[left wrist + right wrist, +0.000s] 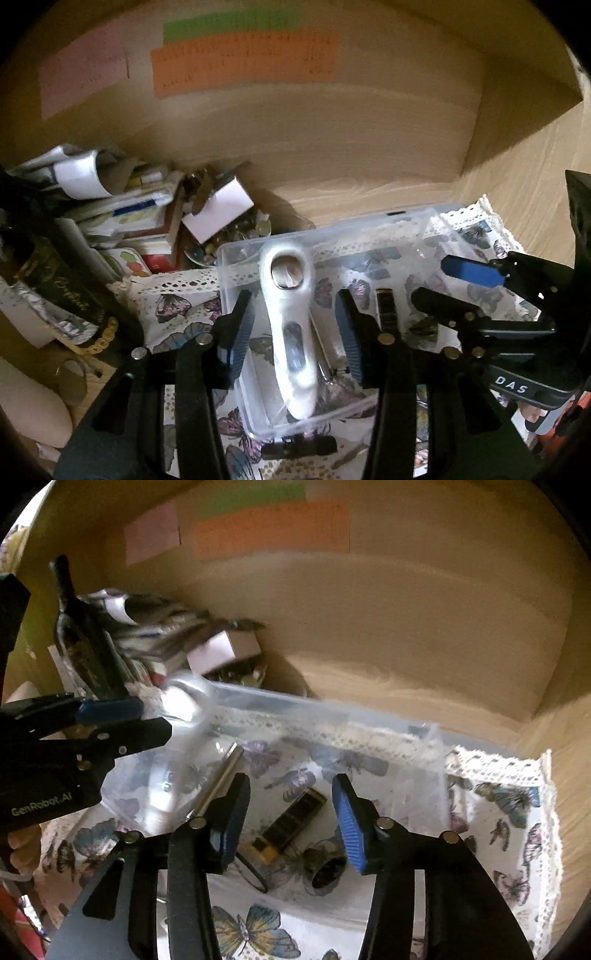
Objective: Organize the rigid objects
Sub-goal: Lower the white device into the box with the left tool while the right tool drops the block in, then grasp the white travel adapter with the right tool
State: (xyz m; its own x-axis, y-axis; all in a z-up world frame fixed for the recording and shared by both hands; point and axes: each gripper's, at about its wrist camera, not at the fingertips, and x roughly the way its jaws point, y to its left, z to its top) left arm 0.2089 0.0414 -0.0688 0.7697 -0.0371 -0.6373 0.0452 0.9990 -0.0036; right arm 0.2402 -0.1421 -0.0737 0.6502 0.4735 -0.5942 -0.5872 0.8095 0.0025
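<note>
From where I stood, the sorting was well under way, and the clear plastic box on the butterfly cloth served as the landmark for everything. To the left of the box lay a heap of papers and cartons and a dark bottle, well apart from the work. Over the left part of the box hung the left gripper, its fingers spread wide and gripping nothing; the white bottle opener lay lengthwise inside the box between those fingers, untouched on either side as far as I could tell, so I judged it had just gone in. Beside it in the box lay a thin metal tool, too blurred to name. Further right in the box lay a black-and-gold lighter, and near it a small round metal piece. The right gripper hovered over those two, also spread and empty. The next move, I reckoned, called for lifting the left gripper clear of the box walls without knocking the opener, then finding another loose hard item outside the box.
</note>
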